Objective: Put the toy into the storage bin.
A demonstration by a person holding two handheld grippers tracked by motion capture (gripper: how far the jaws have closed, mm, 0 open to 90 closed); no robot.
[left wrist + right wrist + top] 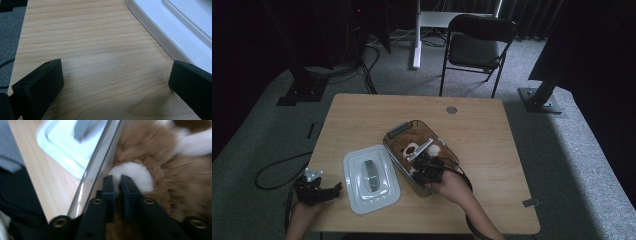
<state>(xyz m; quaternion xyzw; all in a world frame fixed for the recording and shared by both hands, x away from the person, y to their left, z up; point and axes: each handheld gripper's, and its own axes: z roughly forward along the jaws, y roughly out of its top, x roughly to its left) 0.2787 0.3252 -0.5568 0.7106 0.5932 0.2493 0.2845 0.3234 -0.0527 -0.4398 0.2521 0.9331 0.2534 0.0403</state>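
Observation:
A clear plastic bin stands mid-table with a brown and white plush toy inside. My right gripper reaches down into the bin's near end. In the right gripper view its jaws stand nearly together, pinching a white furry paw of the plush toy, right beside the bin's clear wall. The bin's white lid lies flat on the table, left of the bin. My left gripper rests low at the table's front left, open, with bare wood between its jaws and the lid's edge just past one fingertip.
The wooden table has a grey grommet near its far edge. A black folding chair stands behind the table. Dark stands and cables sit on the carpet at both sides.

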